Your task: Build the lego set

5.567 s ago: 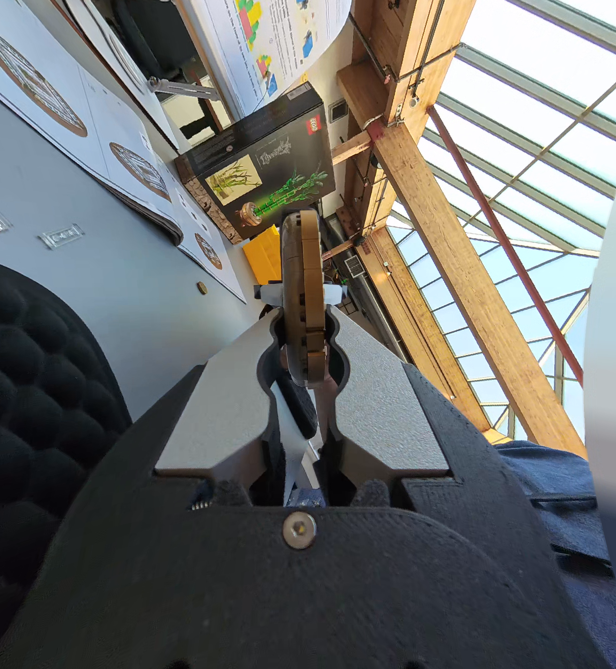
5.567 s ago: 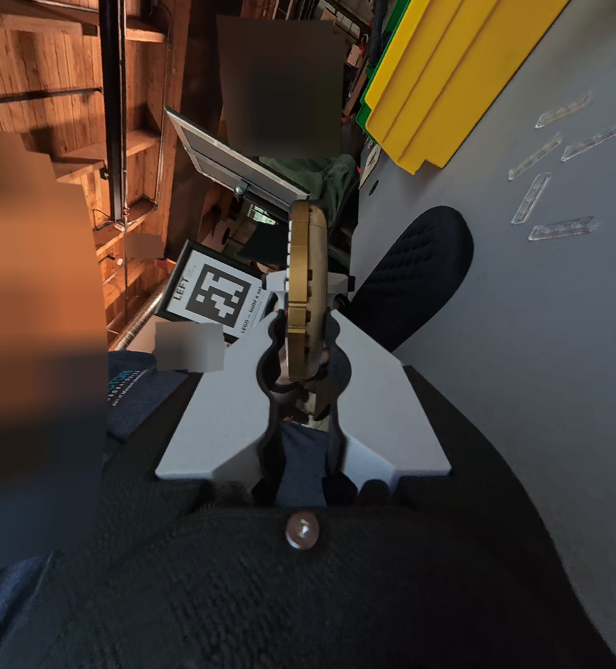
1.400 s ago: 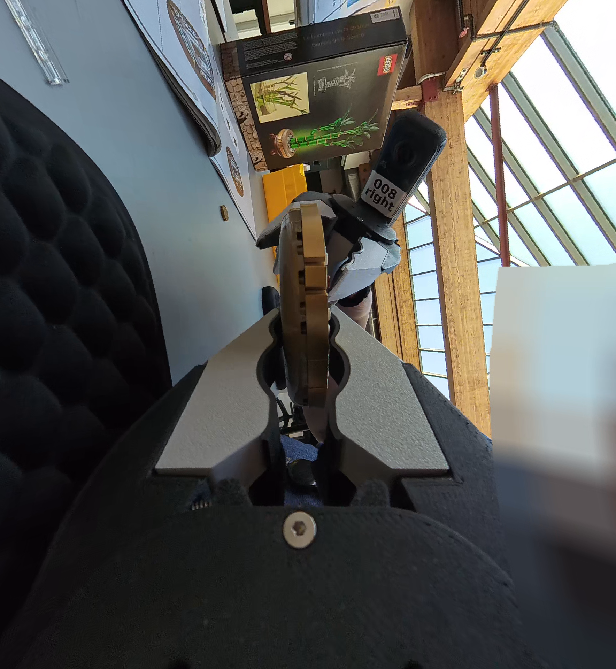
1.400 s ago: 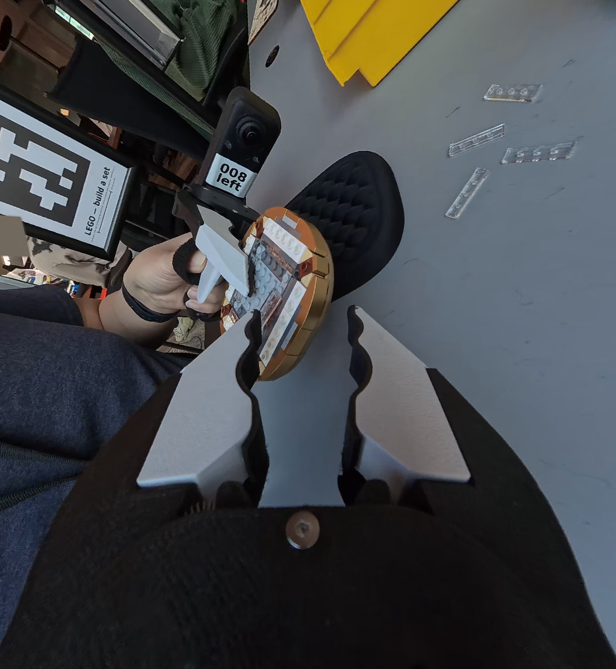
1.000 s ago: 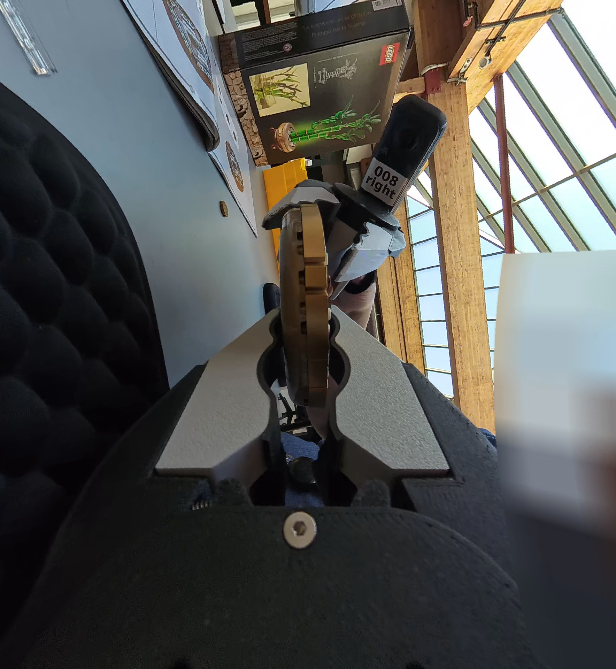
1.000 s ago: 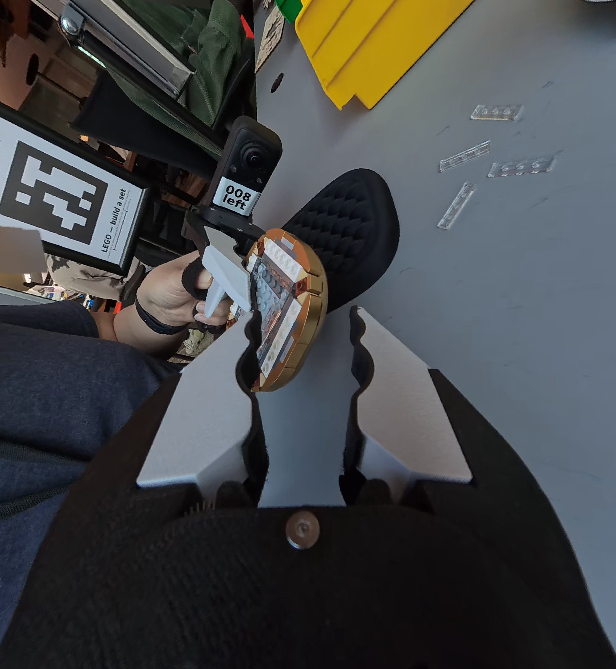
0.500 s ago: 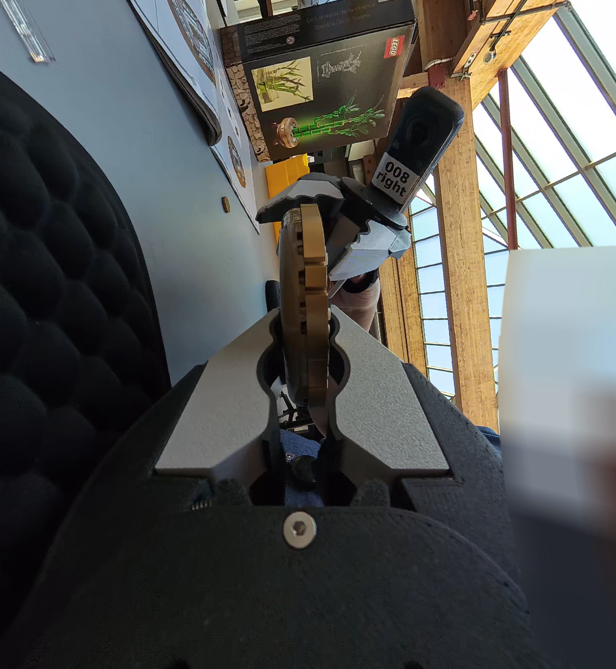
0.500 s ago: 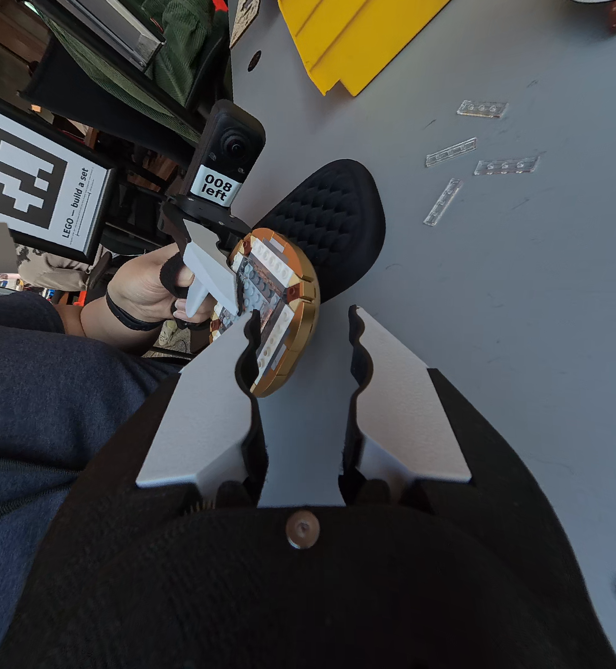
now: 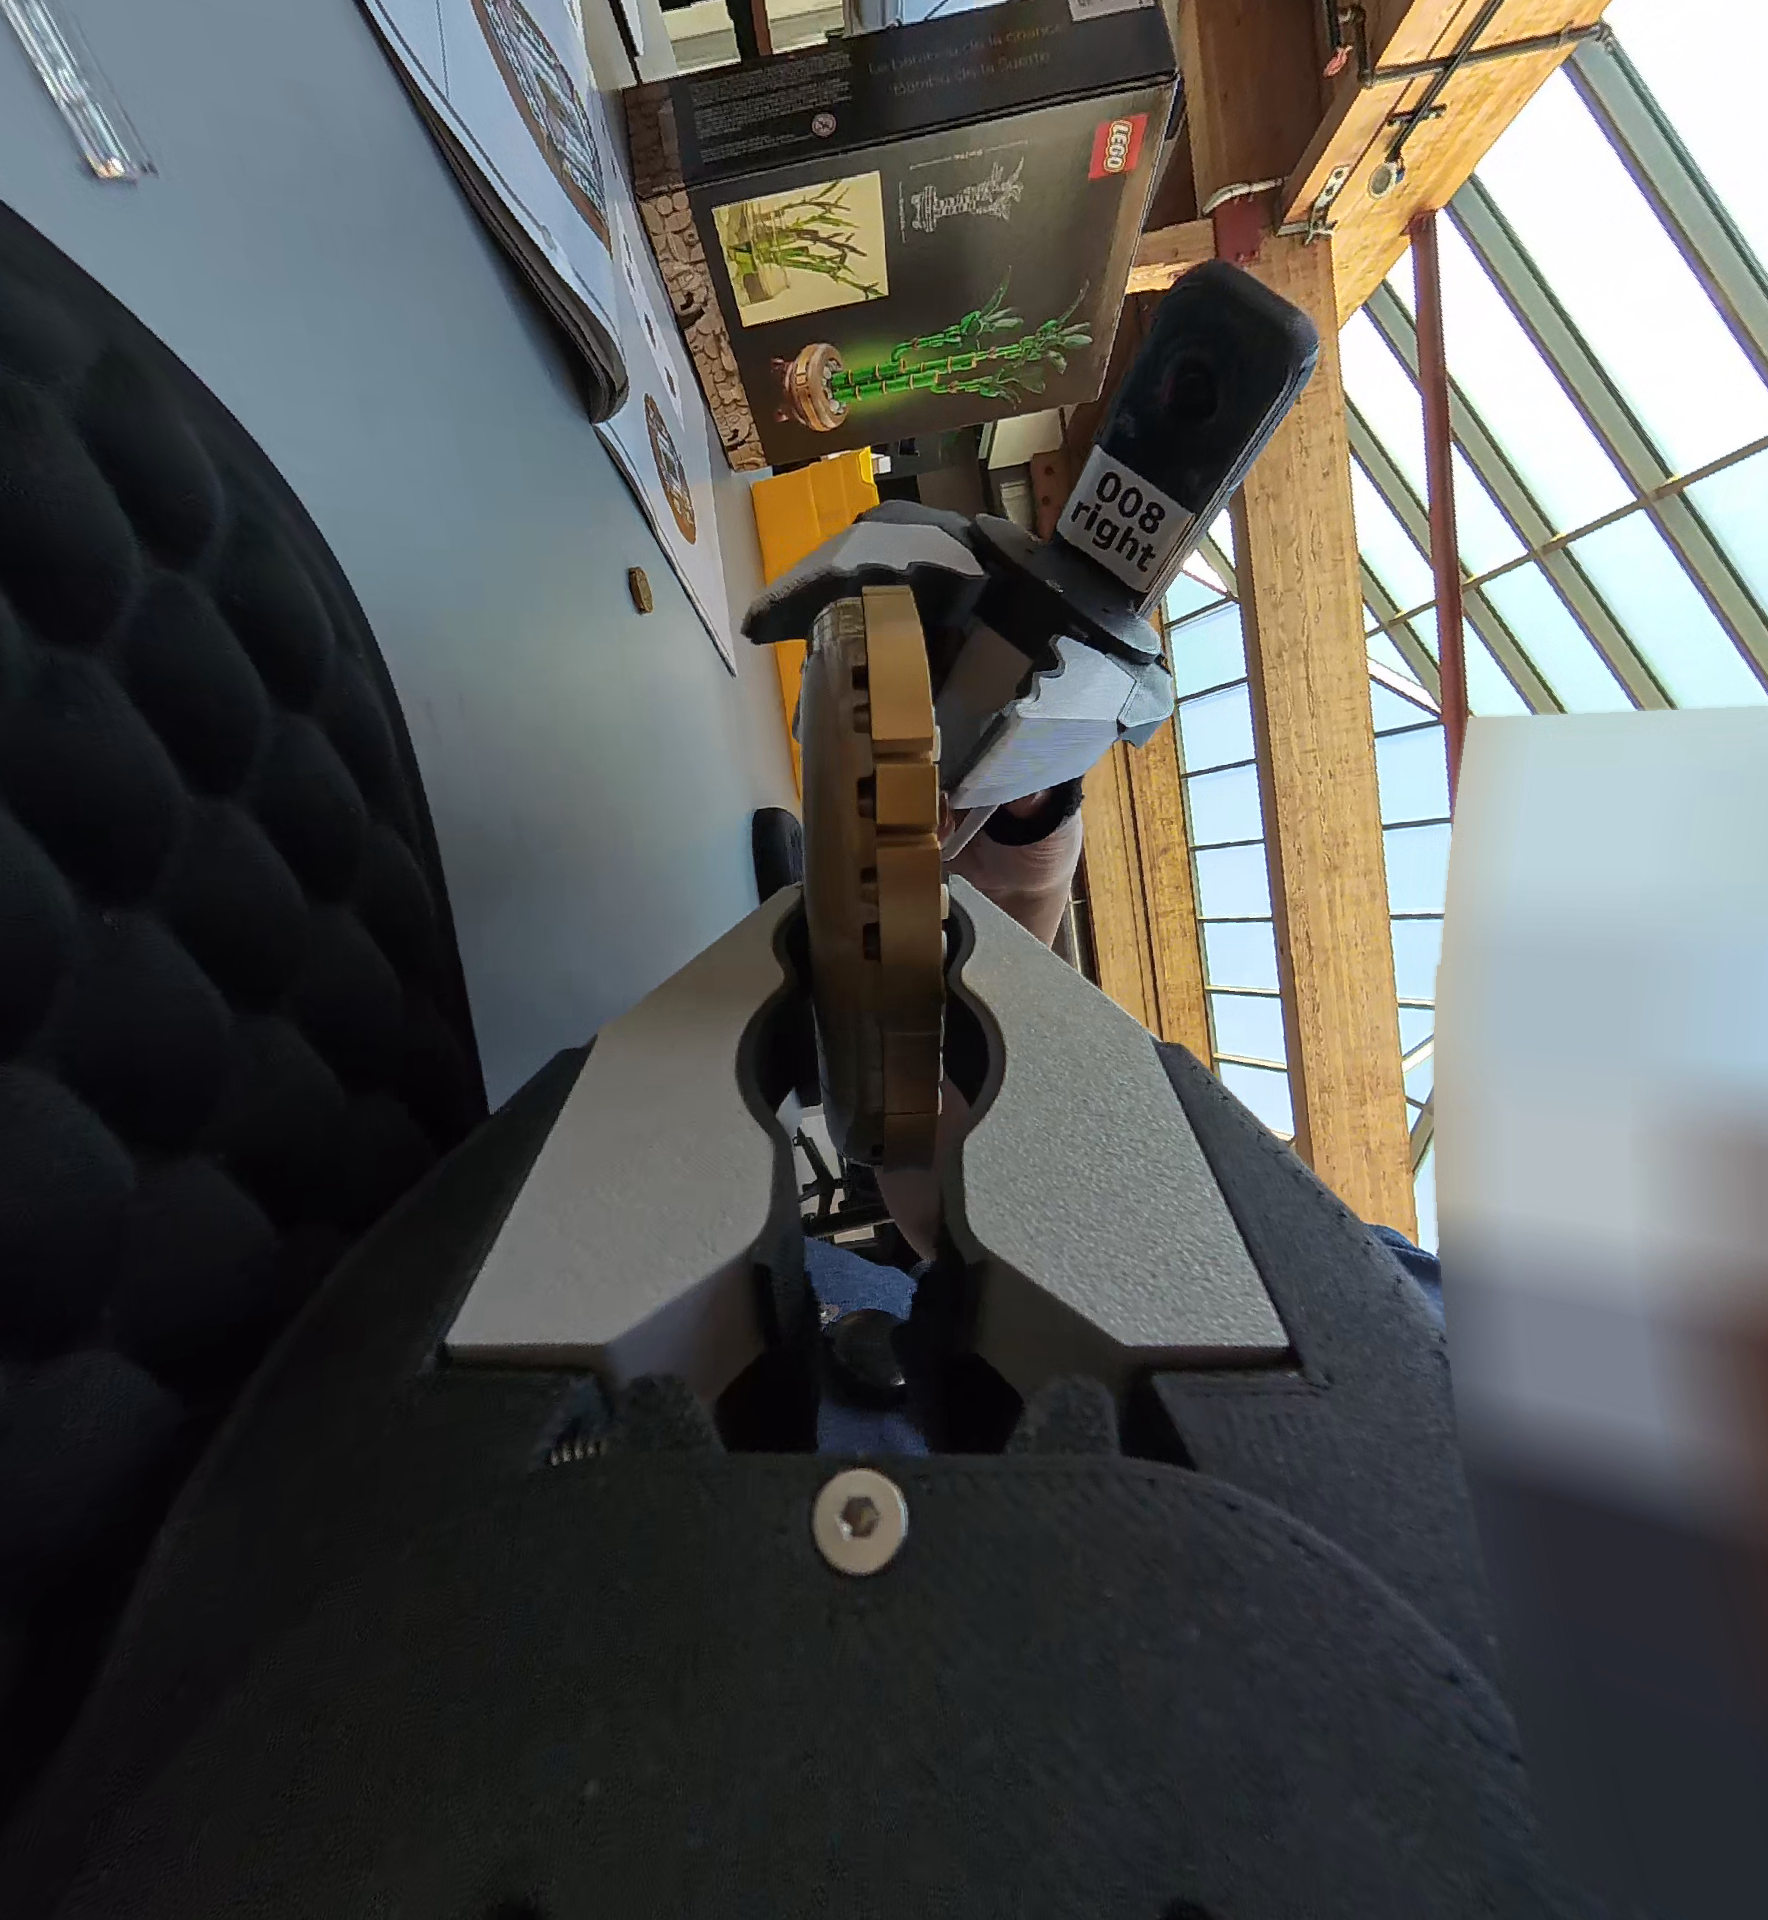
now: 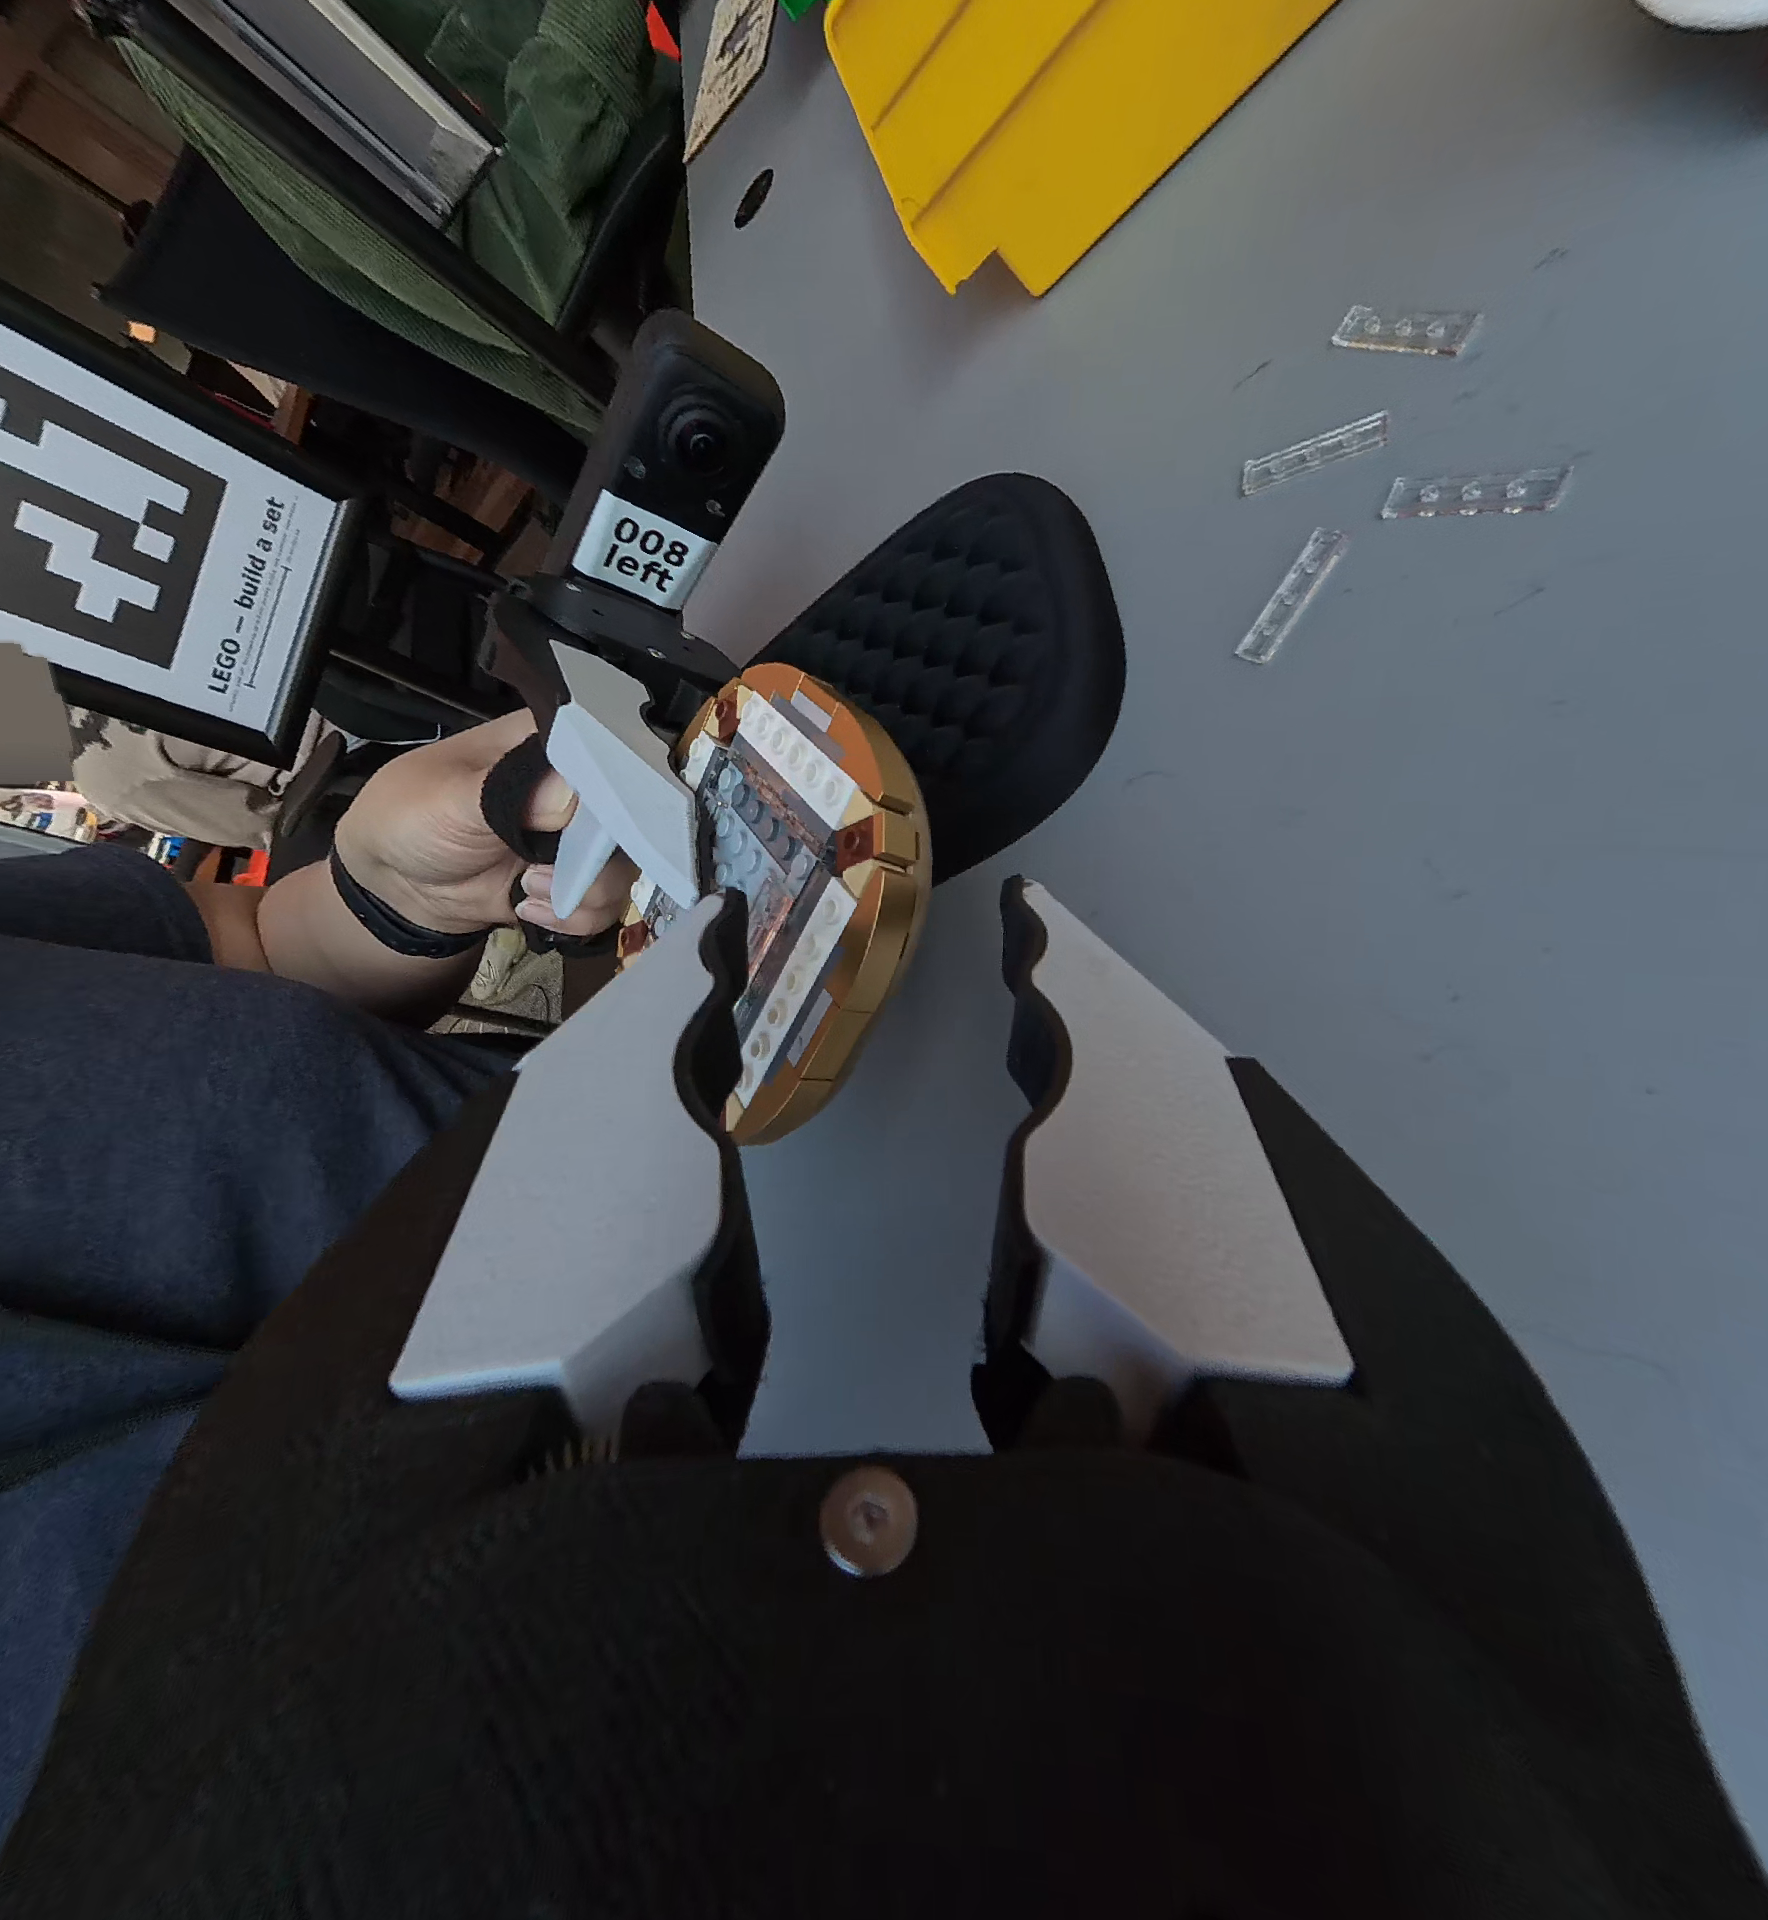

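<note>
My left gripper point(image 9: 872, 914) is shut on a round gold lego disc point(image 9: 885, 862), held edge-on above the grey table point(image 9: 360, 343). In the right wrist view the disc point(image 10: 807, 883) shows its white, grey and brown studded face, clamped by the left gripper point(image 10: 693, 831) in a person's hand point(image 10: 444, 842). My right gripper point(image 10: 864, 899) is open and empty, its left finger just in front of the disc's lower edge. The right gripper point(image 9: 963, 665) also shows behind the disc in the left wrist view.
A black dimpled pad point(image 10: 963, 665) lies on the table point(image 10: 1482, 935); it fills the left of the left wrist view point(image 9: 132, 727). Several clear lego plates point(image 10: 1316, 452) lie beyond. A yellow bin point(image 10: 1046, 114), lego box point(image 9: 911, 260), instruction booklet point(image 9: 537, 156) and small gold piece point(image 9: 640, 588) are farther off. Less than 4 cm separates the two grippers' tips.
My right gripper let go of the disc, opened and pulled back; over the last second it hovers beside the disc's edge. My left gripper keeps its hold on the disc.
</note>
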Tool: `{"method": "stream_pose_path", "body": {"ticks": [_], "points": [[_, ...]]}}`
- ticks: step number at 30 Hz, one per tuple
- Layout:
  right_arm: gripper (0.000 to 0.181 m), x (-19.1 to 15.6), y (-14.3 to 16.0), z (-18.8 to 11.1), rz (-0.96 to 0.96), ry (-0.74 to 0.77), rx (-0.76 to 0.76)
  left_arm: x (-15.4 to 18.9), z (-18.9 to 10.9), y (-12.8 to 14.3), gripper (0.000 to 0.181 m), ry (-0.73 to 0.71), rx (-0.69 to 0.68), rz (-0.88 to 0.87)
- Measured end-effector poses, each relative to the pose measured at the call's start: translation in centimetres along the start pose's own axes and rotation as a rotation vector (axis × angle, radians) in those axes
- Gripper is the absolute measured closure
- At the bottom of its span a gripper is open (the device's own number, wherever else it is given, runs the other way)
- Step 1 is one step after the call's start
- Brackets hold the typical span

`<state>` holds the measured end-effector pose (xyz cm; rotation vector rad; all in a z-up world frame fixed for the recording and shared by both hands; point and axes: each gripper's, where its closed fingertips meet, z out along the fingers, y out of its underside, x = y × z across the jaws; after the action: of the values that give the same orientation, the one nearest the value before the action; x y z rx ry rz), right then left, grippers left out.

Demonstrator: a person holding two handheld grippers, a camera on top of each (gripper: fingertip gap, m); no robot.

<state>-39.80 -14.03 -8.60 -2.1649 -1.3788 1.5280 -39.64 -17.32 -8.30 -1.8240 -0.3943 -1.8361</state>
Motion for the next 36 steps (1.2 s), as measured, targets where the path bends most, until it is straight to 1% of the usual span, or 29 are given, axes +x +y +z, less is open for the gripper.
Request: {"method": "stream_pose_path", "body": {"ticks": [3,6,8,9,10,12,13,14,15,17,19,21,23,29,32,36], "points": [[0.132,-0.2,-0.7,-0.5,0.001,-0.004,0.048,0.0,0.0,0.0,0.162,-0.002,0.003,0.002],[0.131,-0.3,-0.3,-0.4,0.039,-0.039,0.044,0.0,0.0,0.0,0.162,0.000,0.002,-0.001],[0.132,-0.3,-0.4,-0.6,0.001,-0.026,0.079,0.0,-0.1,-0.1,0.162,0.001,0.003,0.000],[0.131,-0.7,-0.8,-0.9,-0.084,-0.014,0.118,0.1,-0.1,-0.1,0.162,0.003,0.004,0.000],[0.133,-1.2,-1.3,-1.3,-0.210,0.014,0.161,0.1,-0.1,-0.1,0.162,0.004,0.005,0.000],[0.135,-2.9,-1.8,-2.1,-0.537,0.099,0.225,0.1,-0.1,-0.1,0.162,0.000,0.000,0.002],[0.137,-4.1,-1.4,-2.1,-0.695,0.121,0.224,0.1,-0.1,-0.1,0.162,-0.001,-0.003,0.003],[0.138,-4.9,-0.9,-1.9,-0.808,0.133,0.200,0.2,0.0,-0.1,0.162,0.000,-0.005,0.003],[0.139,-5.4,-0.2,-1.6,-0.860,0.128,0.152,0.2,0.1,-0.1,0.162,0.004,-0.008,0.001],[0.138,-5.1,0.8,-1.0,-0.864,0.125,0.052,0.3,0.3,0.0,0.162,0.010,-0.014,0.001],[0.145,-4.7,1.1,-0.9,-0.882,0.129,0.010,0.4,0.5,0.2,0.162,0.012,-0.022,0.004],[0.150,-5.2,1.2,-0.9,-0.916,0.115,-0.007,0.5,0.6,0.5,0.162,0.015,-0.031,0.002],[0.154,-4.9,1.3,-1.1,-0.939,0.128,-0.056,0.6,0.7,0.7,0.162,0.016,-0.041,0.000],[0.154,-4.0,2.3,-1.1,-0.969,0.137,-0.229,0.7,0.9,1.1,0.162,0.014,-0.064,0.007],[0.154,-3.8,2.5,-1.1,-0.964,0.138,-0.260,0.5,1.0,1.2,0.162,0.001,-0.068,0.016],[0.156,-3.7,2.4,-1.0,-0.975,0.151,-0.254,0.5,1.0,1.1,0.162,0.005,-0.064,0.008]]}}
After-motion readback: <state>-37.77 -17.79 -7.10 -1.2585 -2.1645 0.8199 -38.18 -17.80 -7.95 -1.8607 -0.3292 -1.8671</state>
